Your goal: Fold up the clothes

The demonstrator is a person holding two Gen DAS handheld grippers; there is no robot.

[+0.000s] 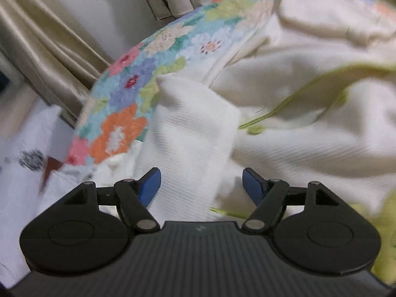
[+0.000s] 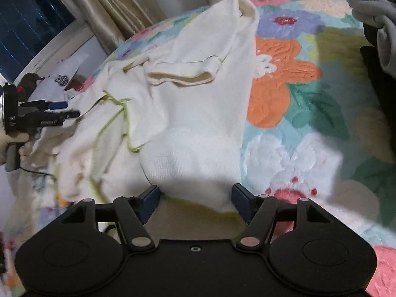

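A cream-white knit garment [image 1: 297, 128] with lime-green trim lies crumpled on a floral blanket [image 1: 116, 128]. In the left wrist view a ribbed fold of it runs up between the wide-apart blue pads of my left gripper [image 1: 201, 185], with a gap at the right pad. In the right wrist view the garment [image 2: 198, 94] spreads leftward, one sleeve folded across it. A bulging white corner sits between the spread jaws of my right gripper [image 2: 195, 200], unpinched. My left gripper [image 2: 69, 110] shows at the garment's far left edge, held by a gloved hand [image 2: 10, 143].
The floral blanket [image 2: 297, 104] covers a rounded bed surface. A grey garment [image 2: 371, 10] lies at its far right edge. Beige curtains [image 2: 104, 5] and a dark window [image 2: 29, 19] stand behind. White cloth and small items [image 2: 61, 79] lie left of the bed.
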